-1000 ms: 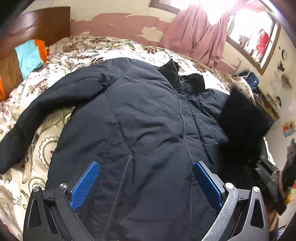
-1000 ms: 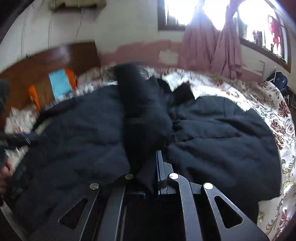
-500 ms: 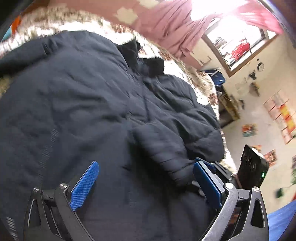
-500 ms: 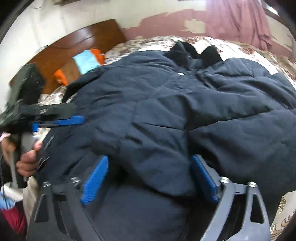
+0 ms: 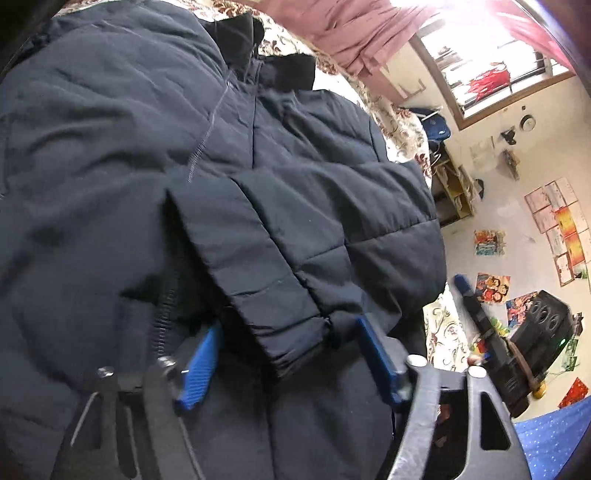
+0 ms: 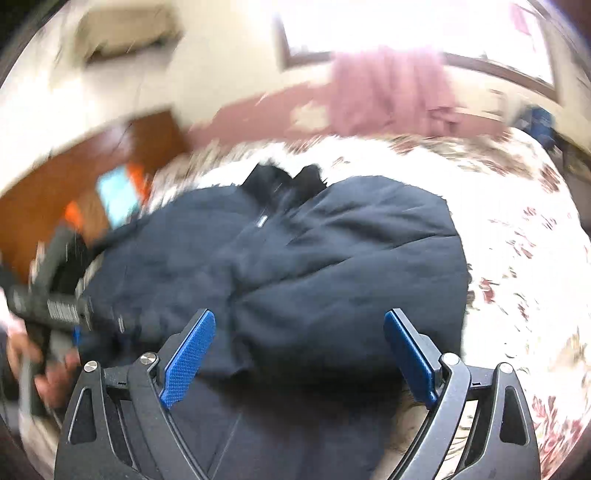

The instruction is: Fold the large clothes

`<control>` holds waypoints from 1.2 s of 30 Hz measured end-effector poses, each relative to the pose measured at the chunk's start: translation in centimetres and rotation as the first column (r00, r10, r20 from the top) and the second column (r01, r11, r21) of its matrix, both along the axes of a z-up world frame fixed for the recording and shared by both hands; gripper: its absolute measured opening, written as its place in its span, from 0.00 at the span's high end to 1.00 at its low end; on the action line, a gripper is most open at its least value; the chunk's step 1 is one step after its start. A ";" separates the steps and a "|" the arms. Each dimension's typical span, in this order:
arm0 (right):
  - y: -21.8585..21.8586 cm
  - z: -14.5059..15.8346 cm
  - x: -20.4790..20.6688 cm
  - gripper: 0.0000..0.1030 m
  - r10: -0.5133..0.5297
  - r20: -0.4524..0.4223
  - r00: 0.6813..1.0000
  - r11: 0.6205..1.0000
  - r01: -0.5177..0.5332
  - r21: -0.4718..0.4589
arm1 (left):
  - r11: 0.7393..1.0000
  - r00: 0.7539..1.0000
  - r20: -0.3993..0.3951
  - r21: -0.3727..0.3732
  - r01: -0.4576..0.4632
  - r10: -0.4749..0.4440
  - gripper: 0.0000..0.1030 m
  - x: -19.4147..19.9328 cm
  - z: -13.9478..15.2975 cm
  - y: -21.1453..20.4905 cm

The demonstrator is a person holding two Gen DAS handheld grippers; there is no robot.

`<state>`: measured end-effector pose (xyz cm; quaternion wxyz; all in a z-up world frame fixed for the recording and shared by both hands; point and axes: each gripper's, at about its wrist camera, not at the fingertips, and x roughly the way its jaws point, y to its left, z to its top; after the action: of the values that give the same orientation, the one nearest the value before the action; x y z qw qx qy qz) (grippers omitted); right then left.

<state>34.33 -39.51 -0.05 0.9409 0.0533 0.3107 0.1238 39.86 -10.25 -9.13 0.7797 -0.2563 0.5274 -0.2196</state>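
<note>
A large dark navy padded jacket lies front up on the floral bedspread, collar at the far end. One sleeve lies folded across its front. My left gripper is open, its blue pads on either side of the sleeve's cuff, close over it. In the blurred right wrist view the jacket fills the middle of the bed. My right gripper is open and empty, raised above the jacket's lower half. The left gripper shows at the left edge.
A wooden headboard with orange and blue cloth stands at the far left. Pink curtains hang by the window. A shelf and a black speaker stand beyond the bed's right side.
My right gripper has let go of the sleeve, opened and pulled back above the jacket. My left gripper has moved in over the folded sleeve's cuff, and its jaws have narrowed slightly.
</note>
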 end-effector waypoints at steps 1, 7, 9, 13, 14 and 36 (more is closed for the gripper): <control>-1.3 0.2 -0.2 0.13 -0.040 0.020 0.999 0.998 0.039 0.042 | 1.000 1.000 -0.004 0.015 -0.011 0.011 0.45 0.1 -0.1 -0.1; -6.7 -0.9 -0.2 0.13 -0.231 0.019 0.973 0.956 0.223 0.189 | 0.972 0.987 0.124 0.196 -0.126 0.103 0.94 -0.5 2.3 -0.5; -7.8 -1.6 -0.1 0.13 -0.276 0.002 0.961 0.934 0.267 0.239 | 0.956 0.973 0.212 0.252 -0.148 0.094 0.95 -0.9 4.4 -0.4; -8.5 -2.5 0.3 0.13 -0.307 0.002 0.952 0.910 0.293 0.294 | 0.908 0.917 0.396 0.367 -0.203 0.045 0.95 -1.4 9.4 -0.5; -8.4 -2.6 0.4 0.13 -0.302 0.003 0.953 0.910 0.287 0.298 | 0.892 0.895 0.444 0.392 -0.225 0.031 0.95 -1.6 10.6 -0.4; 1.6 -2.1 7.3 0.41 -0.079 0.091 0.993 0.995 0.074 0.065 | 0.784 0.864 0.427 0.426 -0.452 0.266 0.95 2.2 6.9 15.1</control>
<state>41.58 -37.93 -2.11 0.9564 0.0885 0.2601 0.0995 42.05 4.88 -2.21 0.9263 -0.0943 0.3622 0.0425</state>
